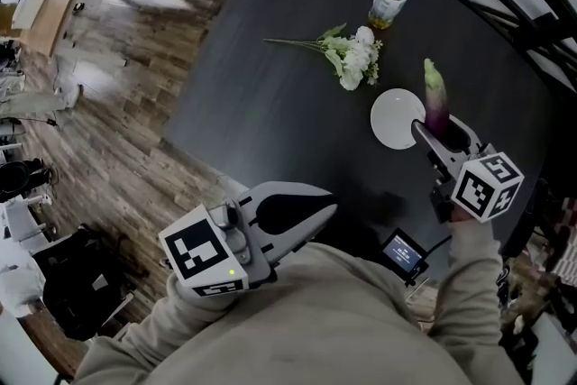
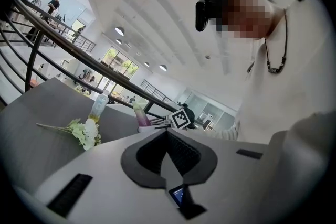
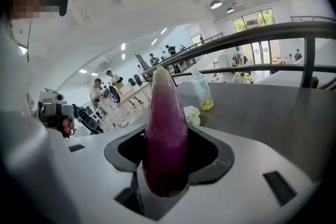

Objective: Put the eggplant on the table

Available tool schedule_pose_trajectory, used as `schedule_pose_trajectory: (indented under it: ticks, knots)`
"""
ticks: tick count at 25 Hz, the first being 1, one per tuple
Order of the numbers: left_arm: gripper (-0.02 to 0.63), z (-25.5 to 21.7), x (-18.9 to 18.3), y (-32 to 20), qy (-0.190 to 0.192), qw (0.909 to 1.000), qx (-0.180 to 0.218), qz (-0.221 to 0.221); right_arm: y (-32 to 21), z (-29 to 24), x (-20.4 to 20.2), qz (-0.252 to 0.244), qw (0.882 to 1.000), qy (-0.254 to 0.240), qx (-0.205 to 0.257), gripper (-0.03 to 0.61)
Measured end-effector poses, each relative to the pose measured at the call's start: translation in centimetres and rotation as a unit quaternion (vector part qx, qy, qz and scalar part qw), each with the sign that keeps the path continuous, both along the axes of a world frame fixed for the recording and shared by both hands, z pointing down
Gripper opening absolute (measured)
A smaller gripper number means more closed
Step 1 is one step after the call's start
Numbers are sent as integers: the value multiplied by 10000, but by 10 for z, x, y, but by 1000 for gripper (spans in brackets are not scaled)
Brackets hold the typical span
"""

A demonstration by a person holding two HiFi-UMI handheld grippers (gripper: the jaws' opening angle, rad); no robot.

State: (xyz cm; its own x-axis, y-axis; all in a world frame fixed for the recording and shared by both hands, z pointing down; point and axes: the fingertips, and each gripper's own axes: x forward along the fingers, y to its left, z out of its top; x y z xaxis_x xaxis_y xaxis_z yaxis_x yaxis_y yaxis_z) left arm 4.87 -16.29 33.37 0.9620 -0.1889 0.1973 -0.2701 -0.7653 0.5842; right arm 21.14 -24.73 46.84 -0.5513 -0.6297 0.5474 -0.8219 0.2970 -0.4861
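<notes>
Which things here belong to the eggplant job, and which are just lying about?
Job: eggplant, gripped by the right gripper; dark table.
Lying about: white plate, flowers, bottle. The left gripper is shut and empty.

This is a large open-plan lab or office hall. A high white ceiling carries round recessed lights [image 2: 119, 31], and black metal railings [image 2: 79, 55] run past tall glazed walls [image 3: 254, 18]. On grey-brown wood-plank flooring [image 1: 117, 149], people [image 3: 97, 89] stand at long pale wooden desks [image 3: 127, 93].

Beige sleeves [image 1: 469, 284]; white left gripper [image 1: 330, 206], right gripper [image 1: 442, 131] with marker cubes [image 1: 487, 185].
</notes>
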Motion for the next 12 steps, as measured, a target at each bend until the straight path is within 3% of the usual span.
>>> schedule_pose_trajectory:
  ticks: [12]
  knots:
    - [5,12,-21,0,-93,9994,-183,-294,-7,90,6,175,9962,214,-830,229]
